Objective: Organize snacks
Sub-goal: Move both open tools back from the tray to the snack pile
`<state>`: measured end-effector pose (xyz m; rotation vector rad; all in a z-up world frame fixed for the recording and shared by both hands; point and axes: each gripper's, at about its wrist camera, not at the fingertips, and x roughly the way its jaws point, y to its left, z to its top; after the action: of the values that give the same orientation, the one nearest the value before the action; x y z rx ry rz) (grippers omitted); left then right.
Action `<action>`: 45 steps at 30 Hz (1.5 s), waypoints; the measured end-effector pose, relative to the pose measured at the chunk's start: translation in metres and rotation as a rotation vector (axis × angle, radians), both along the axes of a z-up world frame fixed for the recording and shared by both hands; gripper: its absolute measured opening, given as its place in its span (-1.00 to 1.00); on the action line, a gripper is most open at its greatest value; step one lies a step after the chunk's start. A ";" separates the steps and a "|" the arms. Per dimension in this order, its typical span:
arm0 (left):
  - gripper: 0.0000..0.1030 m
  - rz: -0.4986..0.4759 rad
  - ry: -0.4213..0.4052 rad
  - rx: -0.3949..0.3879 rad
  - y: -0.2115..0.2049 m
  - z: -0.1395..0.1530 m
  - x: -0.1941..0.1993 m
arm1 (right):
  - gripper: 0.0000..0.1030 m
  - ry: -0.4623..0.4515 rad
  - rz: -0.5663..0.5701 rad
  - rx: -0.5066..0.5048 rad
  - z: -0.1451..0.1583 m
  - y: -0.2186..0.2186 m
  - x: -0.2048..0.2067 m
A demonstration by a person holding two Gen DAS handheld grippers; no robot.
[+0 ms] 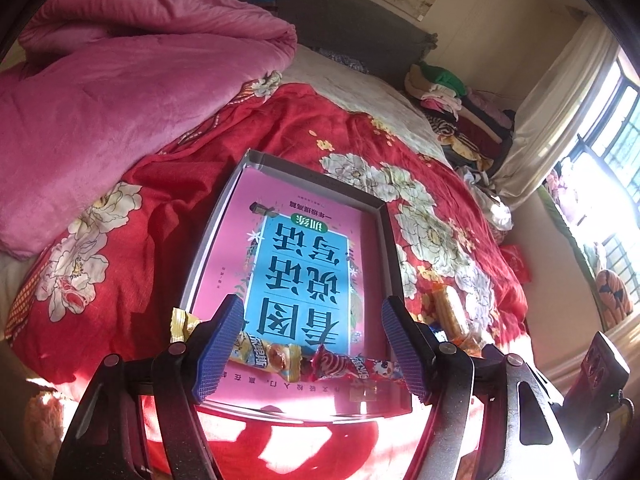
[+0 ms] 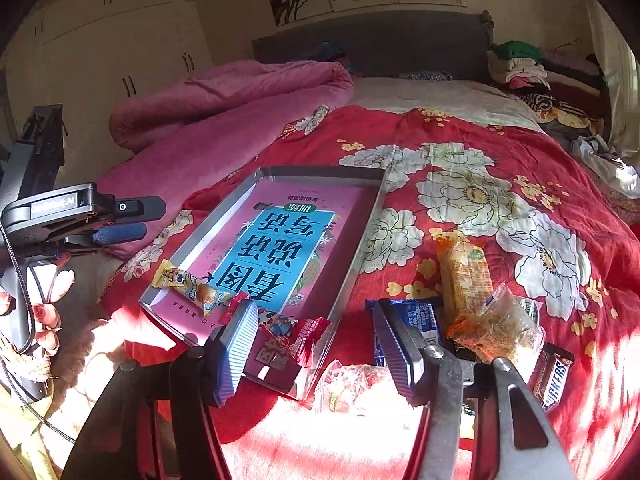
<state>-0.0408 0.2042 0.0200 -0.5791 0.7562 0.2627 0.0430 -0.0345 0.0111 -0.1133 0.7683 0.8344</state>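
Note:
A shallow grey box with a pink and blue printed bottom lies on the red flowered bedspread. At its near end lie a yellow snack packet and a red one. My left gripper hovers open above them, holding nothing. In the right wrist view my right gripper stands open over the near corner of the box. The red packet lies below it, untouched by the pads. The yellow packet is further left. A hand holds the left gripper at the left edge.
Loose snacks lie on the bedspread right of the box: an orange cracker packet, a blue packet, a clear noodle packet, a Snickers bar and a clear candy bag. A pink blanket is heaped at left, folded clothes at the back right.

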 end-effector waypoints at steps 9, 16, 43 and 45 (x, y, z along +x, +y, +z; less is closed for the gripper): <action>0.46 -0.063 -0.014 0.034 -0.025 0.014 0.008 | 0.28 -0.054 -0.092 0.038 0.020 -0.034 0.004; 0.47 -0.099 -0.017 0.035 -0.041 0.020 0.012 | 0.29 -0.054 -0.172 0.067 0.023 -0.062 0.010; 0.47 -0.381 0.052 0.190 -0.133 0.009 0.035 | 0.30 -0.071 -0.250 -0.023 0.003 -0.109 0.015; 0.47 -0.416 0.063 0.211 -0.143 0.005 0.037 | 0.30 -0.060 -0.251 -0.035 -0.002 -0.110 0.018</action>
<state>-0.0036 0.0612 0.0249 -0.2061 0.8787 -0.0256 0.0610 -0.1442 0.0095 -0.0713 0.7243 0.5775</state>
